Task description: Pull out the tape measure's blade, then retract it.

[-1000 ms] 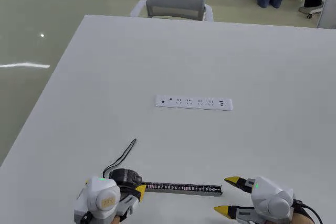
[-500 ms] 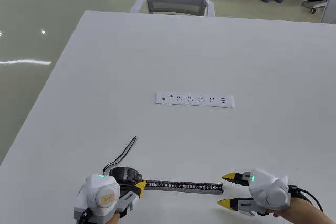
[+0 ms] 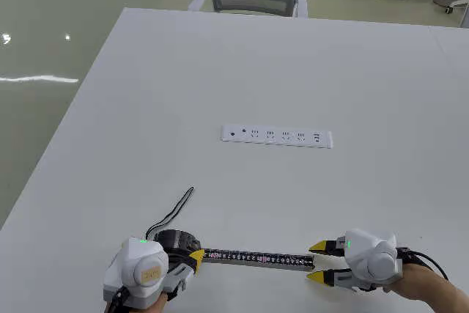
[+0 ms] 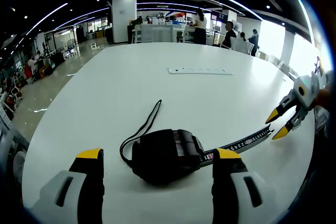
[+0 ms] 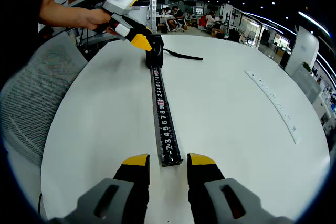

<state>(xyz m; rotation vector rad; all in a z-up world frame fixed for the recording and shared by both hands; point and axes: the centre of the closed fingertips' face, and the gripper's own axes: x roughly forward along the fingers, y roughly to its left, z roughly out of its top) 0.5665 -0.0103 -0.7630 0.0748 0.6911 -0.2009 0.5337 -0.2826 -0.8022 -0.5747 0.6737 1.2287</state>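
My right gripper (image 5: 169, 158) stands narrowly parted, with the end of the blade (image 5: 164, 114) lying flat just between its tips, not pinched. My left gripper (image 4: 158, 153) is spread wide. The tape measure (image 4: 167, 153) sits loose between its jaws, and the strap (image 4: 147, 124) trails ahead. The risk, I judge, is that the blade runs back unchecked, whips, and skids the unheld tape measure across the table (image 3: 293, 71). The tape measure is black and chunky; the blade is dark with pale numerals, straight from my right tips toward my left gripper
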